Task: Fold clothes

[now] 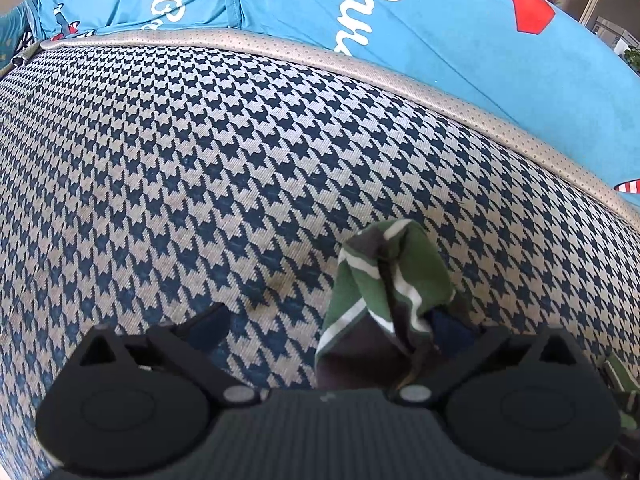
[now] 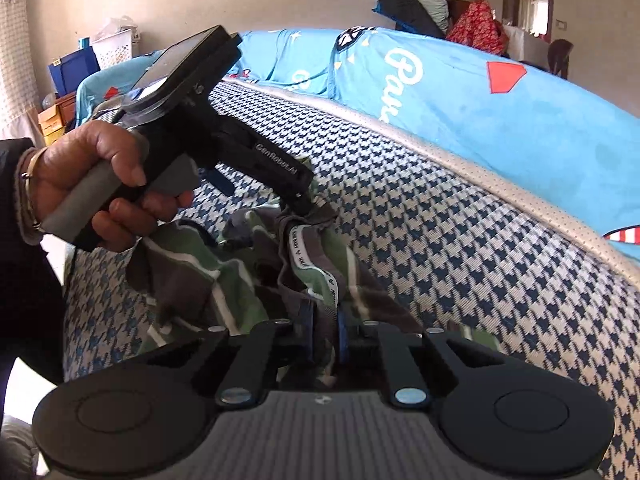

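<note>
A green, grey and white striped garment (image 2: 208,280) lies crumpled on the houndstooth seat cushion (image 2: 460,248). My right gripper (image 2: 324,332) is shut on a bunched fold of it, cloth squeezed between the blue pads. A person's hand (image 2: 92,176) holds my left gripper (image 2: 306,202), whose tip is at the garment's far edge. In the left wrist view my left gripper (image 1: 332,320) stands open, fingers wide apart, above the cushion (image 1: 200,160). A raised fold of the garment (image 1: 384,296) sits between the fingers, close against the right finger (image 1: 452,328).
A bright blue printed cover (image 2: 480,92) drapes the backrest behind the cushion's grey piping. A white basket (image 2: 114,48) and a blue box (image 2: 74,70) stand at the far left. Heaped clothes (image 2: 476,24) lie at the back right.
</note>
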A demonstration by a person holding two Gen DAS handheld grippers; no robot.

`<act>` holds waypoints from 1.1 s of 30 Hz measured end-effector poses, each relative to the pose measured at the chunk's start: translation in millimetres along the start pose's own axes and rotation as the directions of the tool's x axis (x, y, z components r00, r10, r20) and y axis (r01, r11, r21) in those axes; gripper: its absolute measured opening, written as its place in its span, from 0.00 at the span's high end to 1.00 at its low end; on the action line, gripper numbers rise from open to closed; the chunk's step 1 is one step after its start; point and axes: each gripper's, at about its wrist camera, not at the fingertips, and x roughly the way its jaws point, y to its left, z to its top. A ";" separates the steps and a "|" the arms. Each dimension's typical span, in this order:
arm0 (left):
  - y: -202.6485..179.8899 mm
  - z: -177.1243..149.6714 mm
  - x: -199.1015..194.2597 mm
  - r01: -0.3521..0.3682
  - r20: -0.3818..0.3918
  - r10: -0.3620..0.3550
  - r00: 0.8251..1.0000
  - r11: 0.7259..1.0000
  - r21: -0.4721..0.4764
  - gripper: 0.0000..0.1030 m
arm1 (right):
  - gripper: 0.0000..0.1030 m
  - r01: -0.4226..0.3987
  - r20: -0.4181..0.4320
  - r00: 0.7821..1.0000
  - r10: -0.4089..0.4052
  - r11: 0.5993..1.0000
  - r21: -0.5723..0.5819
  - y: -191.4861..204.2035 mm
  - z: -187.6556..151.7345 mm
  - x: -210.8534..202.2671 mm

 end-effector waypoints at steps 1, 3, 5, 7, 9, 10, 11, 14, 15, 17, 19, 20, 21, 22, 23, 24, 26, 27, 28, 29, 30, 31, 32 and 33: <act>-1.3 -0.3 -3.3 -0.004 0.009 0.004 1.000 1.000 -0.007 0.00 | 0.89 0.033 0.016 0.999 -0.033 0.999 0.002 -1.9 2.6 -0.3; -1.7 1.2 -7.5 -0.006 0.026 0.007 1.000 1.000 -0.022 0.00 | 0.89 0.113 0.050 0.992 -0.114 0.993 0.021 -8.1 10.5 0.9; -1.6 3.2 -11.0 -0.007 0.042 0.008 0.999 0.999 -0.036 0.00 | 0.89 0.180 0.074 0.980 -0.183 0.982 0.048 -16.2 19.7 5.1; -2.8 4.2 -14.1 0.000 0.051 0.003 0.999 0.999 -0.049 0.00 | 0.89 0.241 0.085 0.965 -0.248 0.967 0.084 -24.8 27.8 11.7; -2.8 6.7 -13.0 0.005 0.052 -0.002 0.999 0.998 -0.055 0.00 | 0.90 0.296 0.083 0.949 -0.304 0.951 0.090 -29.4 35.4 21.3; -3.1 8.9 -11.7 0.002 0.055 0.001 0.998 0.999 -0.052 0.00 | 0.90 0.319 0.084 0.942 -0.325 0.945 0.079 -30.2 38.7 25.9; -4.1 11.0 -10.8 -0.002 0.061 0.005 0.998 0.999 -0.048 0.00 | 0.90 0.341 0.086 0.934 -0.346 0.938 0.068 -30.9 42.0 30.6; -12.0 7.1 -22.8 -0.006 0.102 0.012 0.995 0.999 -0.052 0.00 | 0.90 0.406 0.091 0.909 -0.408 0.913 0.034 -33.2 52.0 44.5; -11.6 7.6 -27.0 -0.010 0.126 0.016 0.992 0.998 -0.055 0.00 | 0.91 0.431 0.100 0.897 -0.431 0.902 0.022 -34.1 56.1 48.3; -9.2 11.2 -37.0 -0.022 0.190 0.034 0.981 0.998 -0.065 0.00 | 0.91 0.478 0.125 0.870 -0.476 0.878 0.014 -37.5 64.3 54.2; -6.6 13.2 -46.3 -0.031 0.237 0.050 0.970 0.996 -0.080 0.00 | 0.91 0.504 0.139 0.851 -0.506 0.862 0.054 -46.1 68.3 54.5; -4.8 15.1 -48.0 -0.036 0.246 0.058 0.967 0.995 -0.092 0.00 | 0.91 0.505 0.134 0.848 -0.513 0.858 0.091 -52.4 67.6 52.5; -3.2 16.8 -49.6 -0.041 0.254 0.066 0.965 0.994 -0.102 0.00 | 0.91 0.506 0.128 0.844 -0.520 0.853 0.127 -58.7 66.9 50.4; -2.2 18.2 -49.3 -0.048 0.256 0.074 0.964 0.993 -0.107 0.00 | 0.91 0.507 0.122 0.841 -0.527 0.846 0.163 -64.9 66.3 48.4; -0.5 20.3 -46.6 -0.053 0.256 0.079 0.964 0.993 -0.106 0.00 | 0.91 0.507 0.116 0.838 -0.534 0.839 0.199 -71.2 65.6 46.3; -0.7 20.2 -45.6 -0.052 0.251 0.076 0.965 0.994 -0.099 0.00 | 0.91 0.506 0.110 0.834 -0.540 0.830 0.235 -77.4 64.9 44.3; -5.4 19.4 -44.1 -0.041 0.229 0.059 0.972 0.996 -0.082 0.00 | 0.90 0.504 0.096 0.828 -0.552 0.808 0.305 -90.0 63.6 40.2; -7.1 19.4 -42.8 -0.038 0.220 0.054 0.974 0.996 -0.076 0.00 | 0.89 0.502 0.089 0.825 -0.558 0.796 0.339 -96.2 62.9 38.1; -9.3 17.8 -41.8 -0.037 0.214 0.051 0.975 0.997 -0.069 0.00 | 0.88 0.499 0.081 0.822 -0.563 0.782 0.373 -102.5 62.2 36.1; -10.5 18.0 -40.4 -0.035 0.214 0.048 0.976 0.998 -0.061 0.00 | 0.84 0.496 0.074 0.819 -0.569 0.767 0.407 -108.8 61.6 34.1; -11.9 18.1 -39.2 -0.033 0.214 0.044 0.976 0.998 -0.053 0.00 | 0.80 0.492 0.066 0.817 -0.573 0.751 0.439 -115.0 60.9 32.0; -13.7 17.2 -38.7 -0.030 0.215 0.039 0.976 0.999 -0.045 0.00 | 0.69 0.488 0.058 0.814 -0.578 0.734 0.472 -121.3 60.2 30.0; -15.8 16.3 -38.9 -0.025 0.212 0.033 0.977 0.999 -0.039 0.00 | 0.62 0.483 0.049 0.811 -0.582 0.716 0.503 -127.5 59.5 27.9; -18.0 15.3 -39.0 -0.021 0.209 0.028 0.977 0.999 -0.033 0.00 | 0.61 0.478 0.041 0.809 -0.586 0.697 0.534 -133.8 58.9 25.9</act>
